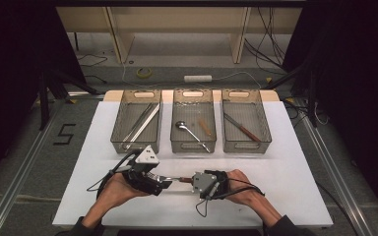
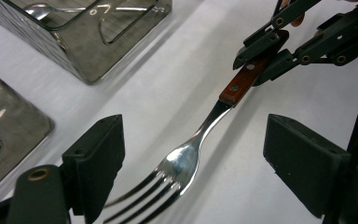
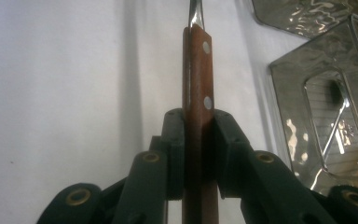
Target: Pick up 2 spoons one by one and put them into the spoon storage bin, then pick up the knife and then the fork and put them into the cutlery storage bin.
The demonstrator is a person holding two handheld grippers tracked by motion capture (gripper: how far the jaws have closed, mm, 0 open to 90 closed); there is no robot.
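right gripper jaws clamp the fork handle; left gripper jaws stand wide around its tines.

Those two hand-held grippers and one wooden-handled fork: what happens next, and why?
Probably the right hand-held gripper carries the wooden-handled steel fork off alone, perhaps toward a wire-mesh metal basket. Its jaws clamp the handle, while the left hand-held gripper stands open, pads clear of the tines.

Wood-handled steel fork, level above the white table, tines leftward
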